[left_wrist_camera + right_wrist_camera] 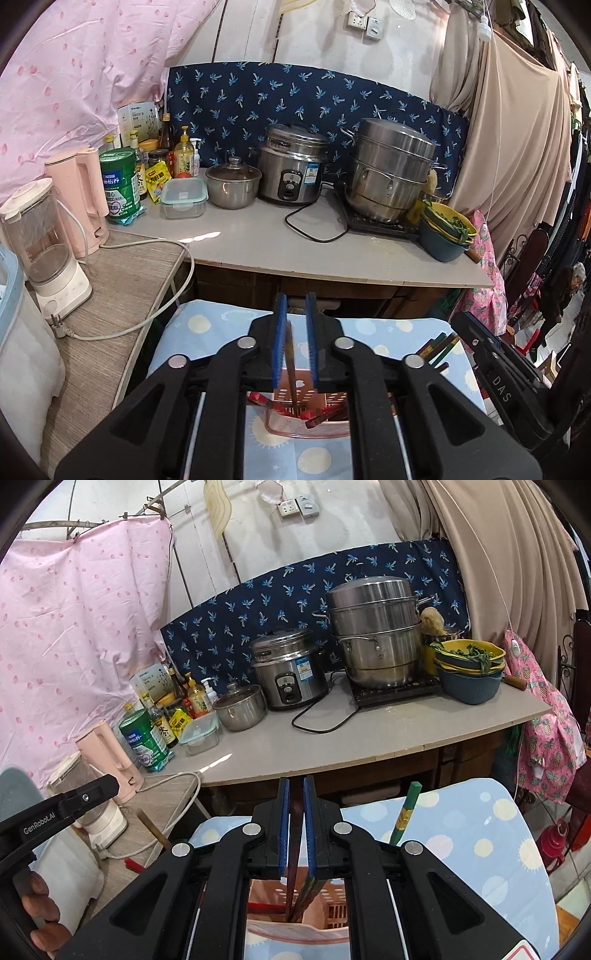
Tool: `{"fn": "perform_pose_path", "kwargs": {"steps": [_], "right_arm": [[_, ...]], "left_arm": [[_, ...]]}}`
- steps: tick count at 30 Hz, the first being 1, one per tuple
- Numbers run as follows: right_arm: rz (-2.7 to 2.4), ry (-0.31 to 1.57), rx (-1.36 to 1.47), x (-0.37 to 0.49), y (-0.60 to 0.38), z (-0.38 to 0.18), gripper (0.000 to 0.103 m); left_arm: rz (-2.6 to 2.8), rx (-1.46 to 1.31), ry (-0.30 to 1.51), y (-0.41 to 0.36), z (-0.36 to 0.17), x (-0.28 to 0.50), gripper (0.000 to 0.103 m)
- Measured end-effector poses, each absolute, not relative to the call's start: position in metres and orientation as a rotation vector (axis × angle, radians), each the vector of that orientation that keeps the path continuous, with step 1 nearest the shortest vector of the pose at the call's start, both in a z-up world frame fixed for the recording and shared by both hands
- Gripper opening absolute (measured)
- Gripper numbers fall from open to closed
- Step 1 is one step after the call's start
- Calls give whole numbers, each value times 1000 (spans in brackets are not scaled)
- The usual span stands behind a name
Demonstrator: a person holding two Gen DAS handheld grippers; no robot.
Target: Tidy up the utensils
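In the left wrist view my left gripper (296, 306) hangs over a pink perforated utensil holder (306, 424) on a blue spotted cloth (207, 325). A brown chopstick (290, 354) stands between the blue pads and leans on the left one. A gap shows beside the right pad, so the jaws are open. Red chopsticks (325, 415) lie in the holder. In the right wrist view my right gripper (297, 786) is shut on dark chopsticks (295, 867) whose lower ends reach into the holder (332, 908). A green chopstick (406, 812) sticks up to the right of it.
Behind the cloth runs a grey counter (295, 243) with a rice cooker (291, 166), a steamer pot (391, 173), a small lidded pot (232, 184), bowls of greens (447, 229) and bottles. A pink kettle (79, 195) and a blender (44, 240) stand at the left.
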State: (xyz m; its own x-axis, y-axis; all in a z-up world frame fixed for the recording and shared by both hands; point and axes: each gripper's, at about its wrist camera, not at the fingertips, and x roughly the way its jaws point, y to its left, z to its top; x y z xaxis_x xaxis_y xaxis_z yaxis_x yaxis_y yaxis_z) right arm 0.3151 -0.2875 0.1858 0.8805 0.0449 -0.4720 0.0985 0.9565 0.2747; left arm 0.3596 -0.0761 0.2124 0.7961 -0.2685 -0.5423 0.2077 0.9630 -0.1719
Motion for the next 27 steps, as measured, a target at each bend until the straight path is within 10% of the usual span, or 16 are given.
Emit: {"fn": "perform_pose_path", "kwargs": {"steps": [27], "right_arm": [[-31, 612, 218, 187, -259, 140, 56]], "left_arm": [[-137, 28, 673, -58, 152, 251, 51]]}}
